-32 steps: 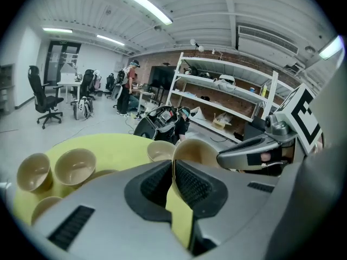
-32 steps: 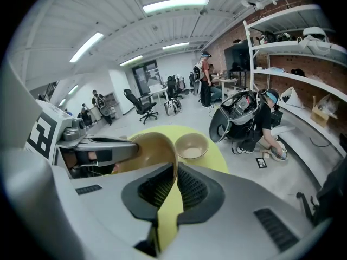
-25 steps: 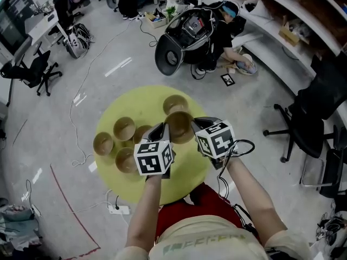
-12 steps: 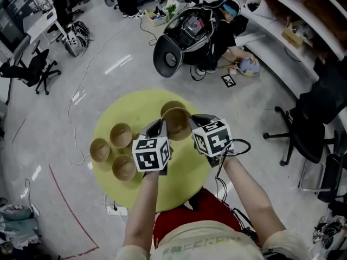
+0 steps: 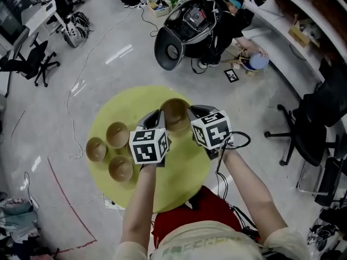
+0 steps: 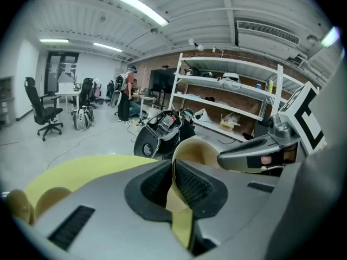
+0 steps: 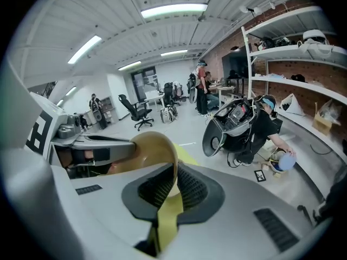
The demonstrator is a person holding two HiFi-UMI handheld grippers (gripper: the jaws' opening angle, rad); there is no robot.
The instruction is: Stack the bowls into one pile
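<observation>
Currently, the left gripper (image 5: 154,119) and the right gripper (image 5: 195,112) hold one tan round bowl (image 5: 174,114) between them, above the far part of the round yellow-green table (image 5: 179,172). The left gripper's jaws are closed on the bowl's left rim. In the left gripper view, the thin wall passes between the two ribbed black pads (image 6: 192,186), which press on it from both sides. The right gripper's jaws are closed in the same manner on the opposite rim, with the wall clamped between its pads. The bowl's mouth faces up.

In the head view, a second rim appears to show just beyond the held bowl. The grippers cover that area, so it cannot be confirmed whether another bowl sits beneath.

Three further tan bowls (image 5: 117,134) stand in a cluster on the left part of the table, well apart from the held bowl. All three are upright, set side by side, and none sits inside another.
</observation>
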